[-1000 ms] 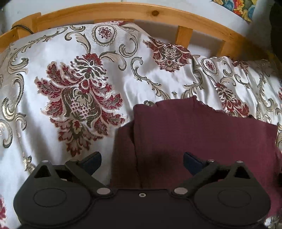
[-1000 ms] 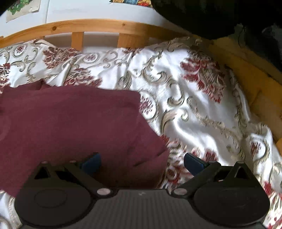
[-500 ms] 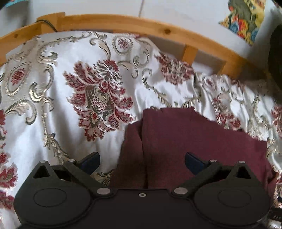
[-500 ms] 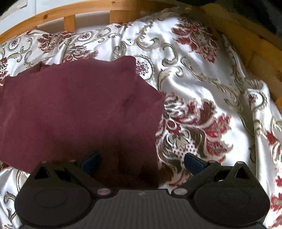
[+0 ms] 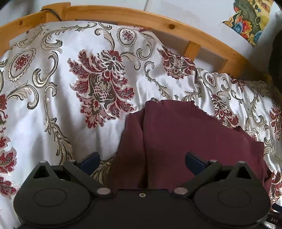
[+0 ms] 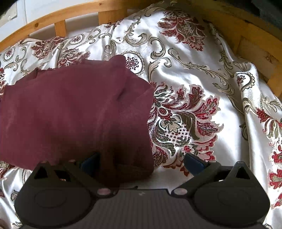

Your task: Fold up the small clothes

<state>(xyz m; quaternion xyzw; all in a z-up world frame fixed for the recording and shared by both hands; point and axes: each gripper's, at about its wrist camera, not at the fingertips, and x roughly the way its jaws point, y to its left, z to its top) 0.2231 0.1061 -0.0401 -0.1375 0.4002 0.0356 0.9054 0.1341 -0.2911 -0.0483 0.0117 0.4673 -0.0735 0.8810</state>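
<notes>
On the bed, short of the wooden headboard rail (image 5: 123,15), a maroon garment (image 5: 185,141) lies already folded over on a satin bedspread (image 5: 52,105) patterned with red flowers and gold scrolls. From the left wrist view a narrow flap of the same cloth shows along the garment's edge, tucked under the main panel and running away toward the rail. From the right wrist view the garment (image 6: 70,109) spreads broad and mostly flat, with a small crease near its far corner and a thicker rolled hem at the near edge.

Both tools hang just above the cloth with nothing between their fingers. The left gripper (image 5: 141,161) is spread wide over the flap side of the garment; the right gripper (image 6: 141,162) is equally wide apart, straddling the garment's near corner, one finger over cloth and the other over bare bedspread.

The risks come from the surface and the layers. Satin is likely slippery, so a pinch and pull could drag the whole garment toward the rail rather than fold it. A shallow pinch may catch only the top layer and undo the tucked flap. A deep pinch at the right corner could take the bedspread along with the hem.
</notes>
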